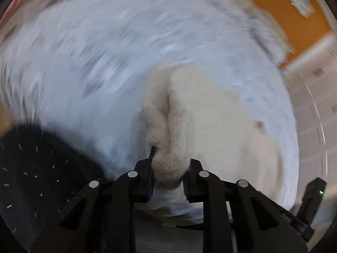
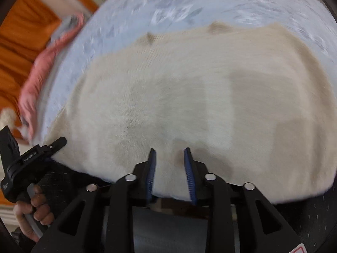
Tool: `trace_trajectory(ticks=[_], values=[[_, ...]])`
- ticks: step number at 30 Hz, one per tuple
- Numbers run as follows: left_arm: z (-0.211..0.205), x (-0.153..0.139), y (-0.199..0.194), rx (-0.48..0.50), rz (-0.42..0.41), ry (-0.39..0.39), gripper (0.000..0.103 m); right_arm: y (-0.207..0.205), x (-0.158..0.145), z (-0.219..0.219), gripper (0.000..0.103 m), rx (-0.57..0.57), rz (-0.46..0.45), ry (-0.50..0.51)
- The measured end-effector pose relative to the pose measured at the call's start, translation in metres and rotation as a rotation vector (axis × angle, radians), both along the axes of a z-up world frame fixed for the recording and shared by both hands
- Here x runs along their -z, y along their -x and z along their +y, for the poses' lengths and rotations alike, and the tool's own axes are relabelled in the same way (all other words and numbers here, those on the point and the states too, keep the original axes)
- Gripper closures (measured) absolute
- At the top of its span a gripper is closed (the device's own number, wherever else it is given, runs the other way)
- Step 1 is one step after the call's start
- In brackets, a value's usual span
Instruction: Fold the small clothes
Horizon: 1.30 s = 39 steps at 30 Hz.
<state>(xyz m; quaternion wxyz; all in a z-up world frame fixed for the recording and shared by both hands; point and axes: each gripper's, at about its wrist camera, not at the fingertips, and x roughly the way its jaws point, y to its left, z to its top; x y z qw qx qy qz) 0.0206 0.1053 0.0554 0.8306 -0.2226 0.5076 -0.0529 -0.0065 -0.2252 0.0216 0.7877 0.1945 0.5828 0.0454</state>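
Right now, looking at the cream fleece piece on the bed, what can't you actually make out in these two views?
- Left wrist view: the print on the bedsheet, smeared by motion blur.
- Left wrist view: the fold of the cream fleece garment inside the left claw, covered by its own bunched pile.
- Right wrist view: the garment's near hem, behind the right claw.
- Right wrist view: the pink cloth, blurred at the edge.

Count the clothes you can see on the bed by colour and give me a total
Cream: 1, the fleecy garment spread on the pale blue sheet, a fold of it pinched in the left gripper.
Pink: 1, the garment at the sheet's far left edge.
Dark speckled: 1, the cloth at the near edge.
Total: 3
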Motion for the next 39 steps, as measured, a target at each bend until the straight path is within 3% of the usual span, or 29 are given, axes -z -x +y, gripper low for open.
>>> trace_trajectory(ticks=[5,8,10,14,15,16,17,19,20,23,27,30,32,34,35,36,37,38,39], values=[[-0.100,-0.090,0.010,0.267,-0.202,0.001,0.087,0.050,-0.015,-0.051,0.072,0.127,-0.067,-0.023],[-0.175,-0.110,0.020,0.446,-0.246,0.031,0.087,0.068,-0.029,-0.084,0.072,0.221,-0.105,-0.019],[-0.225,-0.103,0.029,0.548,-0.233,0.008,0.086,0.077,-0.037,-0.103,0.071,0.275,-0.120,-0.019],[-0.298,-0.041,0.046,0.669,-0.105,-0.078,0.072,0.105,-0.037,-0.151,0.065,0.386,-0.125,-0.002],[-0.302,-0.032,0.051,0.673,-0.084,-0.106,0.071,0.108,-0.038,-0.161,0.065,0.402,-0.119,-0.006],[-0.303,-0.025,0.058,0.676,-0.073,-0.124,0.063,0.113,-0.039,-0.169,0.065,0.422,-0.115,-0.014],[-0.296,-0.021,0.068,0.683,-0.083,-0.138,0.046,0.117,-0.041,-0.174,0.065,0.434,-0.121,-0.021],[-0.278,-0.022,0.078,0.646,-0.122,-0.193,0.028,0.123,-0.047,-0.180,0.061,0.437,-0.140,-0.014],[-0.269,-0.023,0.079,0.629,-0.137,-0.211,0.024,0.125,-0.048,-0.182,0.053,0.434,-0.147,-0.011],[-0.233,-0.007,0.079,0.545,-0.106,-0.300,0.020,0.115,-0.051,-0.174,0.041,0.397,-0.168,-0.056],[-0.197,0.015,0.063,0.434,0.004,-0.294,0.020,0.078,-0.033,-0.153,0.031,0.327,-0.109,-0.130],[-0.191,0.022,0.060,0.452,0.015,-0.309,0.019,0.056,-0.012,-0.134,0.031,0.293,-0.025,-0.167],[-0.196,0.025,0.061,0.480,-0.010,-0.327,0.013,0.042,0.002,-0.122,0.031,0.276,0.035,-0.173],[-0.201,0.030,0.060,0.501,-0.025,-0.340,0.013,0.030,0.006,-0.111,0.032,0.247,0.055,-0.149],[-0.201,0.031,0.059,0.505,-0.022,-0.349,0.014,0.024,0.005,-0.106,0.040,0.231,0.051,-0.126],[-0.200,0.034,0.055,0.497,-0.014,-0.359,0.017,0.020,0.002,-0.102,0.062,0.212,0.041,-0.113],[-0.200,0.036,0.054,0.497,-0.007,-0.353,0.035,0.012,-0.008,-0.095,0.076,0.180,0.017,-0.074],[-0.198,0.037,0.049,0.499,0.018,-0.330,0.053,0.008,-0.023,-0.090,0.079,0.152,-0.023,-0.066],[-0.194,0.037,0.048,0.489,0.032,-0.317,0.058,0.008,-0.044,-0.087,0.081,0.130,-0.099,-0.091]])
